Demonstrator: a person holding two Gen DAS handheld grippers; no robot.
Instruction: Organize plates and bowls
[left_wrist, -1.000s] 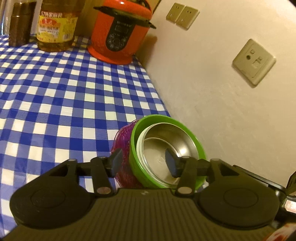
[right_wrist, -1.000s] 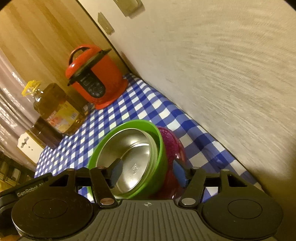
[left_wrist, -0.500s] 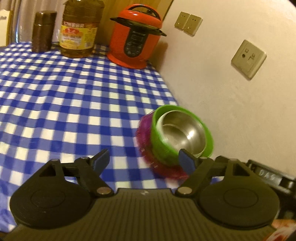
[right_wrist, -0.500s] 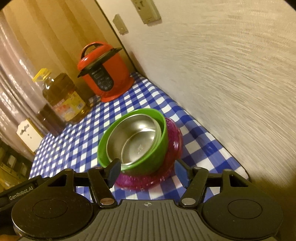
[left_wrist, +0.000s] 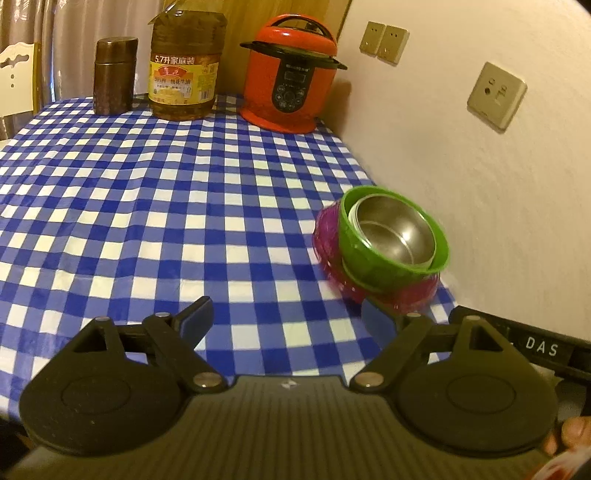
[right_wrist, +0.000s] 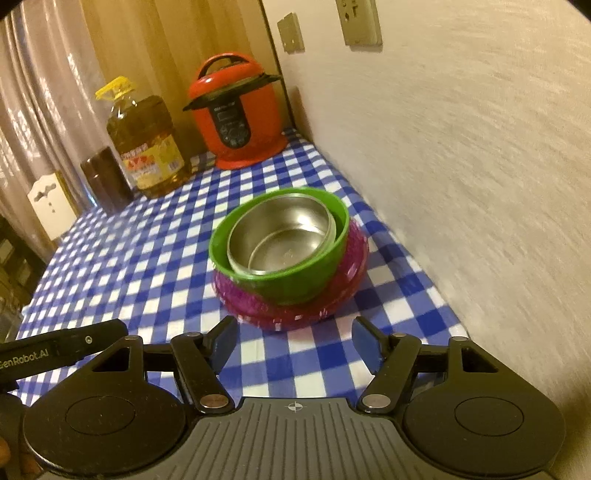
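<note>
Left gripper (left_wrist: 286, 317) and right gripper (right_wrist: 293, 341): jaws just widened, nothing held.
Steel bowl (right_wrist: 282, 236) nests in green bowl (right_wrist: 306, 280) (on magenta plate (right_wrist: 343, 295)).

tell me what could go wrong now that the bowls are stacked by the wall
1. The green bowl sits tilted on the magenta plate, with the steel bowl off-centre inside; a nudge could slide or topple the stack.
2. The stack lies close to the wall and near the table's front edge, so a bump might knock it off.
3. The left gripper and right gripper, jaws just opened and empty, are close to the plate and could clip it.
</note>
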